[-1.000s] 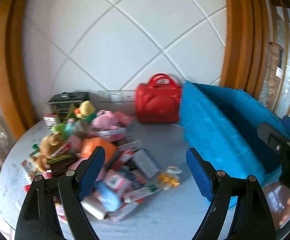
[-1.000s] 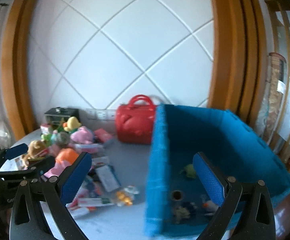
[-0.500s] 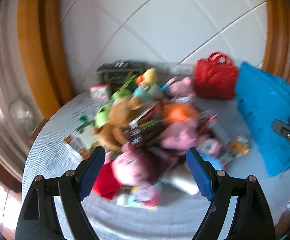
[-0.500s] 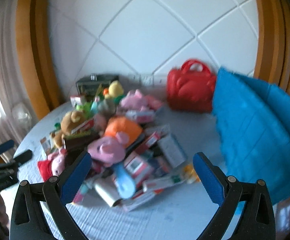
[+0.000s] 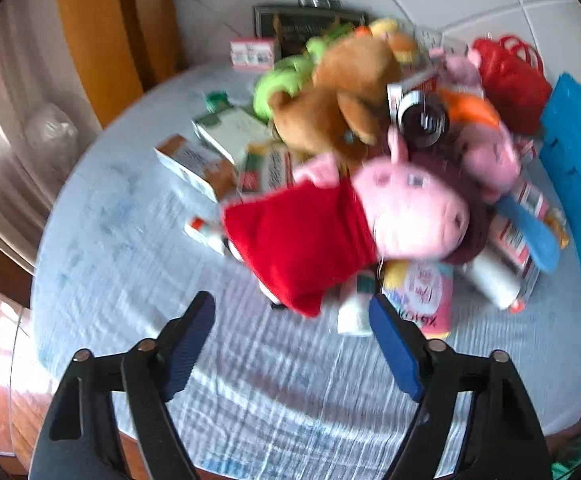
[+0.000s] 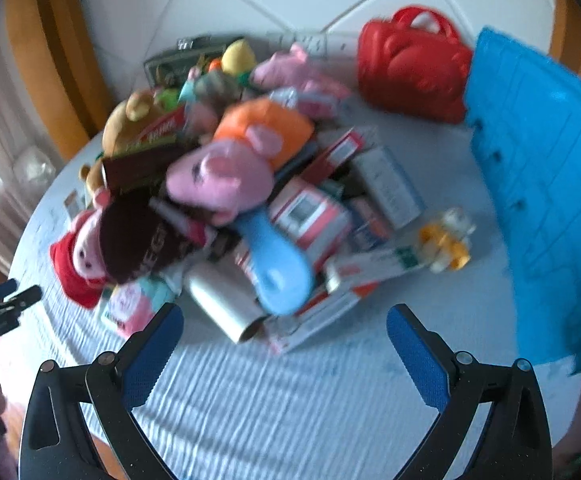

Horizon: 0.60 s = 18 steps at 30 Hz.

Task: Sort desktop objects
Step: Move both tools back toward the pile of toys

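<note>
A heap of toys and boxes lies on a round table with a pale blue cloth [image 5: 130,280]. A pink pig plush in a red dress [image 5: 330,224] lies at the heap's near edge, just beyond my open, empty left gripper [image 5: 292,320]. A brown bear plush [image 5: 342,96] sits behind it. In the right wrist view, my right gripper [image 6: 284,324] is open and empty, just short of a blue plush [image 6: 278,264], a white cylinder [image 6: 226,304] and several boxes. A second pig plush in orange [image 6: 234,164] tops the heap.
A blue basket [image 6: 538,184] stands at the right, also in the left wrist view [image 5: 578,184]. A red handbag [image 6: 410,72] and a dark box [image 5: 310,28] stand by the back wall. A yellow toy [image 6: 446,240] lies near the basket. The left gripper shows at far left [image 6: 2,304].
Both grippers have swung left, away from the blue basket, and come down close to the heap. Both have stayed open and empty.
</note>
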### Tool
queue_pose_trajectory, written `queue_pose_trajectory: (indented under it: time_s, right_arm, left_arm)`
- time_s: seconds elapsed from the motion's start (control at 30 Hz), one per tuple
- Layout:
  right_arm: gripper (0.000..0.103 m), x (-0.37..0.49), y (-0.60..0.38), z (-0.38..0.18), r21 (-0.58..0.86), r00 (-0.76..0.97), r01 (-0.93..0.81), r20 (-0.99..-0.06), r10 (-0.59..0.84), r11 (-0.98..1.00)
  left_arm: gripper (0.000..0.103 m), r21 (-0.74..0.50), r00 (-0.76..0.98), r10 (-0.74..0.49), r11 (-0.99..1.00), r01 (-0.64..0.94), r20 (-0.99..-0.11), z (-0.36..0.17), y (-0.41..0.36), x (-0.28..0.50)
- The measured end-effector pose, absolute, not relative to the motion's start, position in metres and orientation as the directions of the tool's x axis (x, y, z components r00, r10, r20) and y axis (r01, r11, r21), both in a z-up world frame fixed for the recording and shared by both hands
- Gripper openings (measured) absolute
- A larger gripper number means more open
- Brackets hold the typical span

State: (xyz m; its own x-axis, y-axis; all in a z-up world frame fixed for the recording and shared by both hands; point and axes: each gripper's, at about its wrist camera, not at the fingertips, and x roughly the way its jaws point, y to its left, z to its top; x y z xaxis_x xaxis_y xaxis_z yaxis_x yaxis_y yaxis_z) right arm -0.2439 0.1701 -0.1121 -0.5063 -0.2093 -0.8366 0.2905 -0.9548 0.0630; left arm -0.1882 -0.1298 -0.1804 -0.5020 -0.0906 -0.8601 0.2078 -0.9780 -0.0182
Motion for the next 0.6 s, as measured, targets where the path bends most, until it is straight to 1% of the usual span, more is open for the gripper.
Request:
queue_pose_trajectory:
  time_s: [0.07, 0.2, 0.23, 0.27, 0.33, 0.5, 0.57, 0.6]
  right_arm:
    - [0.103, -0.244, 0.162, -0.125, 0.073, -0.481, 0.296, -0.850, -0.215, -0.952]
    - [0.103, -0.241, 0.149, -0.143, 0.062, -0.450, 0.301, -0.871, -0.199, -0.952]
    - [0.100, -0.240, 0.145, -0.148, 0.062, -0.434, 0.309, -0.879, -0.199, -0.949]
    - [0.093, -0.240, 0.143, -0.151, 0.060, -0.427, 0.311, -0.883, -0.196, -0.948]
    - [0.088, -0.239, 0.136, -0.158, 0.058, -0.409, 0.318, -0.892, -0.192, -0.946]
    - [0.088, -0.244, 0.119, -0.178, 0.116, -0.360, 0.307, -0.905, -0.228, -0.945]
    - [0.089, -0.247, 0.104, -0.187, 0.151, -0.333, 0.308, -0.908, -0.255, -0.939]
    - [0.090, -0.248, 0.097, -0.190, 0.166, -0.319, 0.314, -0.909, -0.268, -0.935]
  left_arm:
    - [0.068, -0.023, -0.479, -0.065, -0.984, 0.177, -0.876, -0.198, -0.124, -0.195]
    - [0.061, -0.047, -0.419, -0.008, -0.991, 0.123, -0.908, -0.233, -0.111, -0.212]
    - [0.059, -0.054, -0.408, 0.001, -0.992, 0.118, -0.913, -0.240, -0.109, -0.215]
    - [0.058, -0.066, -0.400, 0.017, -0.992, 0.109, -0.916, -0.246, -0.107, -0.218]
    - [0.057, -0.085, -0.396, 0.042, -0.992, 0.091, -0.917, -0.254, -0.104, -0.224]
    - [0.057, -0.094, -0.391, 0.060, -0.993, 0.067, -0.919, -0.264, -0.099, -0.242]
    - [0.039, -0.120, -0.374, 0.087, -0.991, 0.065, -0.923, -0.270, -0.101, -0.245]
    - [0.038, -0.133, -0.359, 0.102, -0.989, 0.063, -0.928, -0.273, -0.102, -0.245]
